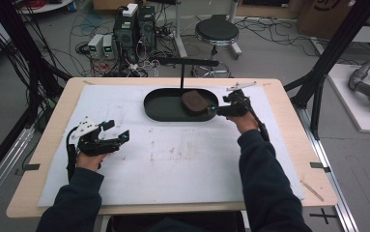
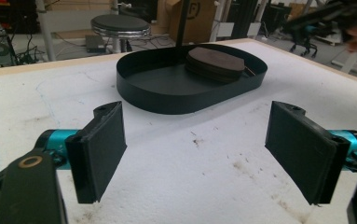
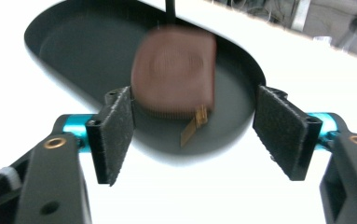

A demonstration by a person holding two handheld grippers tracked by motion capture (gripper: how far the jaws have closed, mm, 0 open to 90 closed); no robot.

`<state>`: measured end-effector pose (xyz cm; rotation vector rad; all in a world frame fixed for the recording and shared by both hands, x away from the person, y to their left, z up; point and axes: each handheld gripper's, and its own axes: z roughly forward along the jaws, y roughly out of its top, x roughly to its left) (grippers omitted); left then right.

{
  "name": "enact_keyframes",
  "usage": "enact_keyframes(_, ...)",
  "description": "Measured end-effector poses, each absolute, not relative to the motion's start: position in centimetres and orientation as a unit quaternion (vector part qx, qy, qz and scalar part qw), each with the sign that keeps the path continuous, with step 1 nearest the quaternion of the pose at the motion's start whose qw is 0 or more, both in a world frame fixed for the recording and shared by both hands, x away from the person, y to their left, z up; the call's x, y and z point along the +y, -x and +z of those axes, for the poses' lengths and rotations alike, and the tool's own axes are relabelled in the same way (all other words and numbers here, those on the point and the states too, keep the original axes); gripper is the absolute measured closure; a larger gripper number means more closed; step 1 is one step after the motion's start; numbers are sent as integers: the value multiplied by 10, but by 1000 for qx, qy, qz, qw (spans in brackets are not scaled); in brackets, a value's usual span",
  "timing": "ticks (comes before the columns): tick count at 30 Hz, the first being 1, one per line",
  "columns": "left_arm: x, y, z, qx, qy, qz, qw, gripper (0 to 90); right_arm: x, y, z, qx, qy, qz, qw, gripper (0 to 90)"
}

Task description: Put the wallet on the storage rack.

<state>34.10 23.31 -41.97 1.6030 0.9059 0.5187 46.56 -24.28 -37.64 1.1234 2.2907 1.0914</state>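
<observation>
The brown stack of coasters (image 3: 174, 77) lies in the right end of the black oval tray (image 1: 158, 107). Your right gripper (image 3: 195, 128) hovers at that end, jaws spread wide around nothing. Your left gripper (image 2: 199, 154) sits well apart over the white mat (image 1: 173, 159), jaws wide and empty.

Stool: round black padded seat on chrome legs (image 1: 216, 32), on the floor beyond the table.
Computers: two dark tower cases (image 1: 135, 28), left of stool.
Cables: tangled black wires on grey floor (image 1: 83, 29).
Box: brown cardboard (image 1: 318, 17), far right.
</observation>
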Motion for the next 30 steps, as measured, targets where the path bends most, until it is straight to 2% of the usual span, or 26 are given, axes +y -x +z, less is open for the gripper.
enact_keyframes(8, 229, -342, -419, 385, -687, 219, 576, 181, -299, -404, -383, 790, -403, 415, 205, 224)
enact_keyframes(15, 226, -341, -418, 378, -692, 225, 572, 181, -323, -362, -404, 780, -399, 422, 231, 217)
enact_keyframes(30, 224, -340, -416, 371, -694, 232, 572, 182, -329, -347, -410, 775, -399, 415, 263, 215)
